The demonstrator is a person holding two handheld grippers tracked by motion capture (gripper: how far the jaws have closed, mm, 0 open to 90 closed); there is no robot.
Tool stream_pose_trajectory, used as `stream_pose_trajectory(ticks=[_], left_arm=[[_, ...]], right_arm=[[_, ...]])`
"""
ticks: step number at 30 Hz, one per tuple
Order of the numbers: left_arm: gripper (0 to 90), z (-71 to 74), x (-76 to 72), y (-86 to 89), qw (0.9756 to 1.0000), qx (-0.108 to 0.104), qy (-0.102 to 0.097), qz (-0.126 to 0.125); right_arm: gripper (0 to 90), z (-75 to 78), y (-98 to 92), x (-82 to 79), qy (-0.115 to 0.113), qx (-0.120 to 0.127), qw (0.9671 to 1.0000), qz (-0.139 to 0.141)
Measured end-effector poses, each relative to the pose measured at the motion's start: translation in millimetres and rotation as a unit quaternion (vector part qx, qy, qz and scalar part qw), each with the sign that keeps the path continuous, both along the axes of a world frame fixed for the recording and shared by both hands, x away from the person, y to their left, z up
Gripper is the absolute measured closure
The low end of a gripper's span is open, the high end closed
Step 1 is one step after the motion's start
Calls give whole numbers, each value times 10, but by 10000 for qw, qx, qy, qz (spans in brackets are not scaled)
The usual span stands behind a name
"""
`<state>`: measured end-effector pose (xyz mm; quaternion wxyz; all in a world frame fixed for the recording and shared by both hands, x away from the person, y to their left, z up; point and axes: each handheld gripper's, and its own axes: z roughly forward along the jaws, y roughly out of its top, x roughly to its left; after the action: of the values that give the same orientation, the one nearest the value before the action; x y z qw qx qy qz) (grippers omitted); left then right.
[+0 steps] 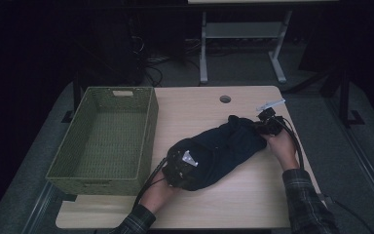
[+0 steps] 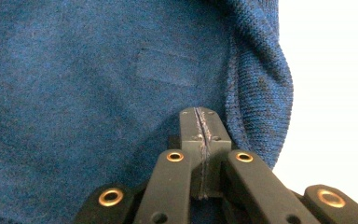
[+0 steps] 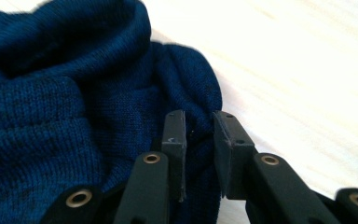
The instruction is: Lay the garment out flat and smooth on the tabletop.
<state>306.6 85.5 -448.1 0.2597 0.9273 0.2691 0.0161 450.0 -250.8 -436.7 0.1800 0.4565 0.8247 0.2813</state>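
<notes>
- On the table (image 1: 253, 195), one dark blue knitted garment (image 1: 214, 151) is seen bunched into a long heap near the middle, with one green woven basket (image 1: 104, 139) just beside it at the left; two tongs are counted, one in each hand.
- At the near-left end of the garment, the left tongs (image 1: 180, 168) are laid against the cloth, and the right tongs (image 1: 268, 124) are held at its far-right end.
- From the left gripper view, the left tongs (image 2: 200, 140) are shown pressed fully together with a thin edge of blue knit pinched in the seam between them; the high view gives none of this detail.
- From the right gripper view, the right tongs (image 3: 199, 140) are shown standing a little apart with a fold of the garment (image 3: 74, 121) between them; whether the pads are pressed on that fold cannot be told.
- A flat sewn patch on the knit (image 2: 168, 67) is made out only from the left gripper view, and the ribbed rolled edge of the cloth is shown by the right gripper view.
- In the high view the room is dim, so the garment reads as nearly black and the tips of both tongs are lost against it.
- The person's sleeves are cut off at the bottom edge of the high view.
- One round hole (image 1: 225, 99) is seen in the table near its far edge.
</notes>
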Motion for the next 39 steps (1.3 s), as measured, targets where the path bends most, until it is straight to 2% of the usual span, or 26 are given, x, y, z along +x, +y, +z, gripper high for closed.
stream_pose_trajectory(ticks=[3,5,8,13,15,16,18,25,29,34,36,39], left_arm=[[895,-2,6,2,10000,-48,41,0],[895,-5,7,2,9999,-83,68,1],[894,-8,8,2,9999,-93,67,-11],[882,-9,12,6,9999,-132,95,-10],[881,-7,9,5,9999,-117,73,-18],[881,-5,6,3,9999,-107,66,-21],[881,-5,6,1,9999,-100,61,-30],[883,-8,17,14,9999,-96,72,-84],[884,-13,9,13,9999,-143,86,-27],[884,-11,10,13,9999,-104,54,-64],[884,-12,8,13,9999,-122,94,-46],[885,-14,10,16,9998,-145,111,-37]], right_arm=[[684,-29,2,-12,58,86,9999,15],[607,31,-15,-48,-39,133,9999,14],[585,163,-50,-130,-162,323,9993,39],[736,351,-38,-369,-115,624,9976,280],[791,376,-5,-477,-36,620,9972,416],[828,370,19,-539,7,620,9969,487],[896,356,49,-650,-46,631,9962,605],[900,294,241,-950,65,900,9907,1019],[900,240,388,-1101,-26,857,9878,1302],[900,116,578,-1222,209,847,9820,1674],[900,65,628,-1258,216,871,9800,1779],[900,-4,702,-1289,342,854,9779,1876]])
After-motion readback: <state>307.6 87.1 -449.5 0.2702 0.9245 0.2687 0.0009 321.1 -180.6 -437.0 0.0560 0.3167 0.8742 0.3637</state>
